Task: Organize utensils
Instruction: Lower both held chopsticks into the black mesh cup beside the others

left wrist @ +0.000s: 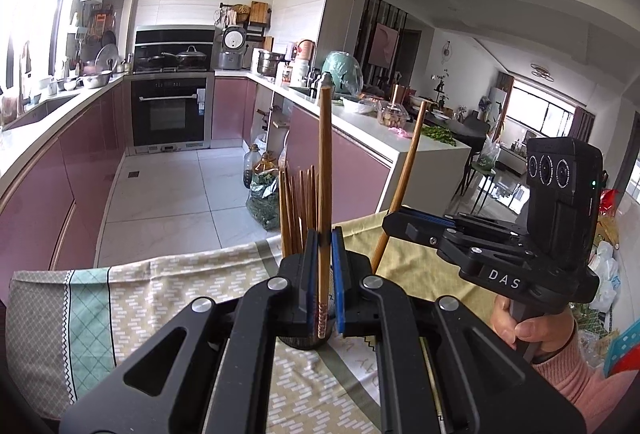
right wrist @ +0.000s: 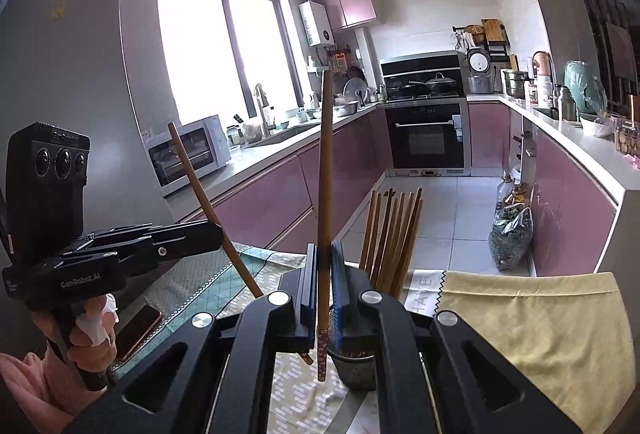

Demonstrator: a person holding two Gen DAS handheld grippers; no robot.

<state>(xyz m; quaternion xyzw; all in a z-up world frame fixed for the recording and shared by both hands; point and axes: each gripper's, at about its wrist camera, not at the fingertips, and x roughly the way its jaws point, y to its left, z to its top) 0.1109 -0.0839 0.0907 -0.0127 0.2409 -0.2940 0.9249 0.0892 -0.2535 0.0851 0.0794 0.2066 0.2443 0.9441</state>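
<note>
Left gripper [left wrist: 325, 234] clamps one upright chopstick [left wrist: 325, 161]; right gripper [right wrist: 324, 254] clamps another chopstick [right wrist: 325, 161], both above a dark holder [right wrist: 354, 366] of chopsticks on the cloth-covered worktop [right wrist: 532, 318].

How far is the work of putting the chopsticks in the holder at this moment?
Done: a bundle of chopsticks already stands in the dark holder. In hand: the left gripper and the right gripper are each shut on one chopstick, held upright. Left: both held chopsticks must go into the holder.
</note>
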